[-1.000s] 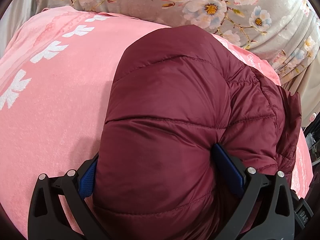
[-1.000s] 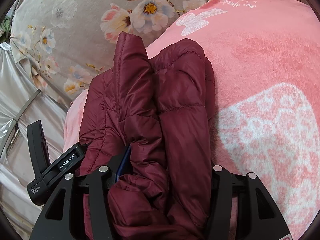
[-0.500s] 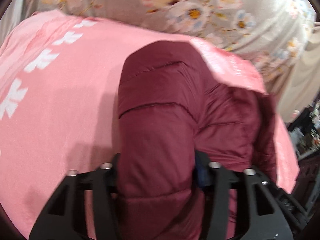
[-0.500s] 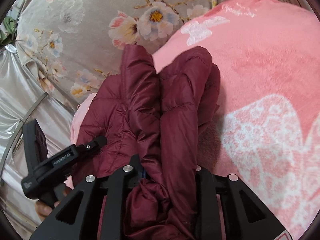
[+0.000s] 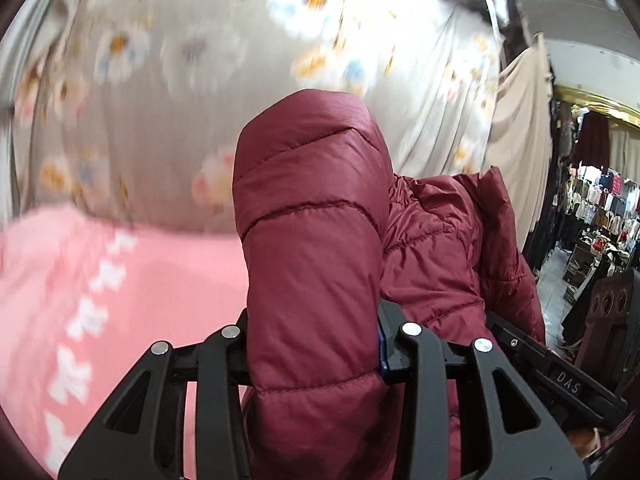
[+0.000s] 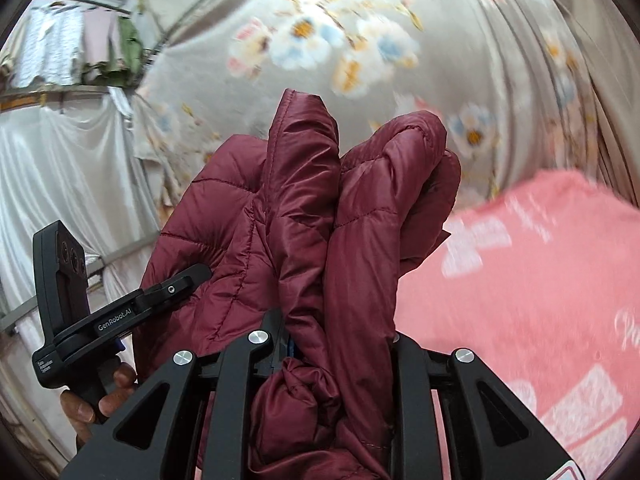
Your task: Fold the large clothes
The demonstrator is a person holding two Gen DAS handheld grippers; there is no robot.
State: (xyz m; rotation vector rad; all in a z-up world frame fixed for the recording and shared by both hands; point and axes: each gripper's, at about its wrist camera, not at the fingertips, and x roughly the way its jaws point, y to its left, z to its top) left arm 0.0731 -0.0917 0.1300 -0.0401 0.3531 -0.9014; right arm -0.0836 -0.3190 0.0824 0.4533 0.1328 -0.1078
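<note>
A quilted maroon puffer jacket (image 5: 312,220) hangs bunched in the air, lifted off the pink blanket (image 5: 140,300). My left gripper (image 5: 314,332) has a thick padded fold between its fingers; its jaws are closing and the pads press into the fabric. In the right wrist view the same jacket (image 6: 300,200) rises in two puffy folds from my right gripper (image 6: 336,336), which is shut on them. The left gripper's black body (image 6: 120,312) shows at the left, held by a hand (image 6: 96,400). The fingertips of both are buried in fabric.
The pink blanket with white motifs (image 6: 520,280) lies below. A grey floral sheet (image 5: 200,80) hangs behind it. White drapes (image 6: 60,160) hang at the left, and racks of clothes (image 5: 600,208) stand at the far right.
Both grippers closed on the jacket and lifted it off the blanket. The views have tilted up toward the floral sheet, and the blanket has dropped low in the pictures.
</note>
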